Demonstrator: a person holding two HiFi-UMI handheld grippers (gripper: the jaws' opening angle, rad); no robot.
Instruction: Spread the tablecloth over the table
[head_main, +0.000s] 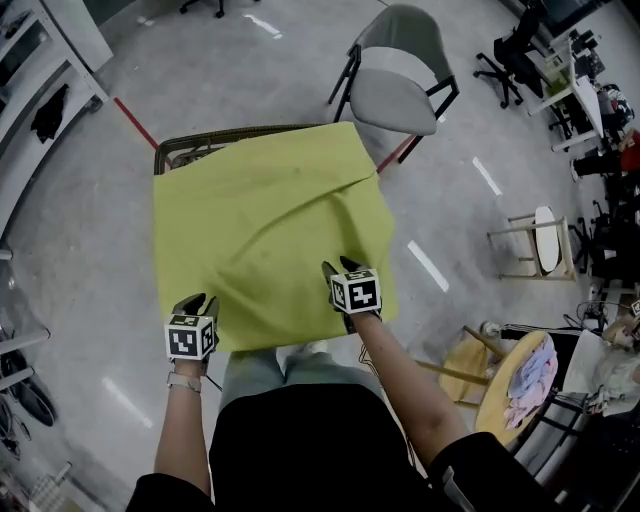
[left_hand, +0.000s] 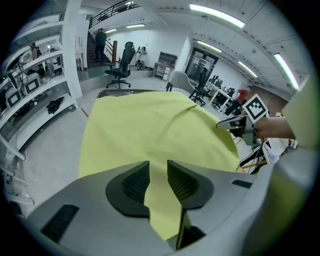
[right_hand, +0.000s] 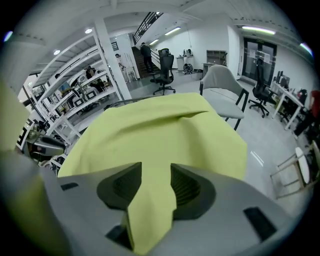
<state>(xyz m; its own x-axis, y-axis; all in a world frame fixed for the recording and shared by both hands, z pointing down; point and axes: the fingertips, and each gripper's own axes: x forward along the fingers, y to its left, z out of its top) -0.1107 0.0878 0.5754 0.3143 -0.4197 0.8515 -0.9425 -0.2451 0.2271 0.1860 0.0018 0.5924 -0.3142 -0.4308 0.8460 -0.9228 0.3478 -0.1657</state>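
Note:
A yellow-green tablecloth (head_main: 265, 225) lies over a small table, with creases running across it. The table's dark far-left corner (head_main: 183, 151) shows bare. At the cloth's near edge, my left gripper (head_main: 195, 303) holds the left corner and my right gripper (head_main: 340, 268) holds the right part. In the left gripper view the tablecloth (left_hand: 150, 125) runs back between the pads of my left gripper (left_hand: 157, 181), which is shut on it. In the right gripper view a bunched fold of the tablecloth (right_hand: 155, 130) fills the gap of my right gripper (right_hand: 156, 186), which is also shut on it.
A grey chair (head_main: 400, 70) stands at the table's far right corner. A wooden stool (head_main: 535, 240) and a round side table with fabric (head_main: 520, 385) are to the right. White shelving (head_main: 40, 60) lines the left. Red tape (head_main: 135, 122) marks the floor.

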